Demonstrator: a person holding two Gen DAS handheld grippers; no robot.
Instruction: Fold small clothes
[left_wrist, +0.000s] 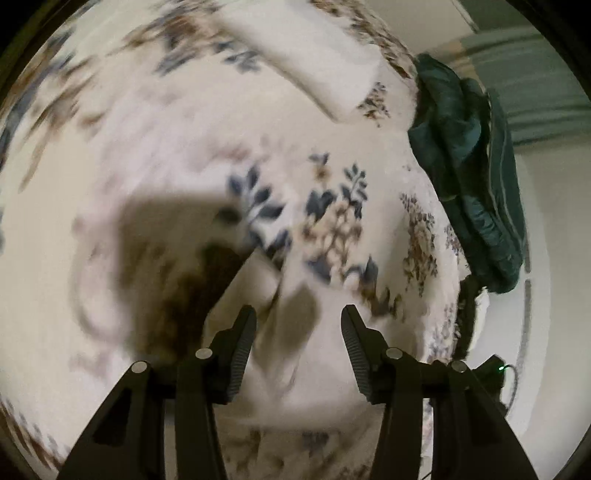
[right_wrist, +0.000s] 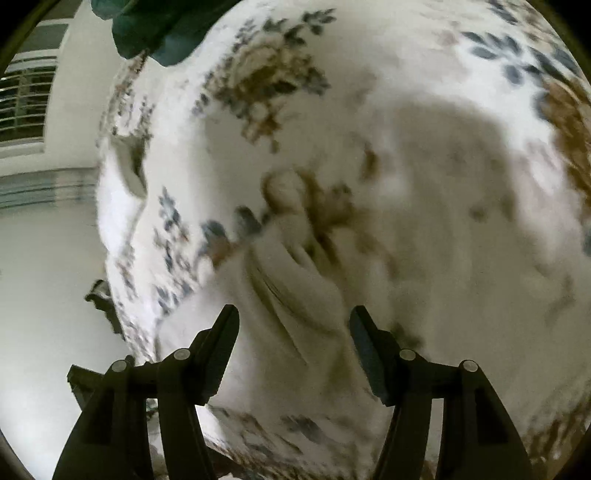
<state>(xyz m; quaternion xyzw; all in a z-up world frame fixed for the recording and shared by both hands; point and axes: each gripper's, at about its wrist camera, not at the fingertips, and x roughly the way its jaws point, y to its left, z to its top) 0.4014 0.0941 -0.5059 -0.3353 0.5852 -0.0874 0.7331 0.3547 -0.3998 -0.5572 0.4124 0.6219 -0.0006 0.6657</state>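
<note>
A small white garment (left_wrist: 295, 365) lies rumpled on the flowered bedspread (left_wrist: 332, 206), right in front of my left gripper (left_wrist: 298, 314), which is open above it. The same white cloth, with folds and creases, shows in the right wrist view (right_wrist: 291, 295) under my right gripper (right_wrist: 294, 314), which is open too. Neither gripper holds anything. A folded white piece (left_wrist: 314, 62) lies farther back on the bed. Both views are blurred by motion.
A dark teal garment pile (left_wrist: 465, 155) lies at the bed's right edge; it also shows in the right wrist view (right_wrist: 155, 26) at the top left. The bedspread (right_wrist: 258, 81) drops off to the pale floor (right_wrist: 44, 295). A window with blinds (right_wrist: 26, 103) is at the left.
</note>
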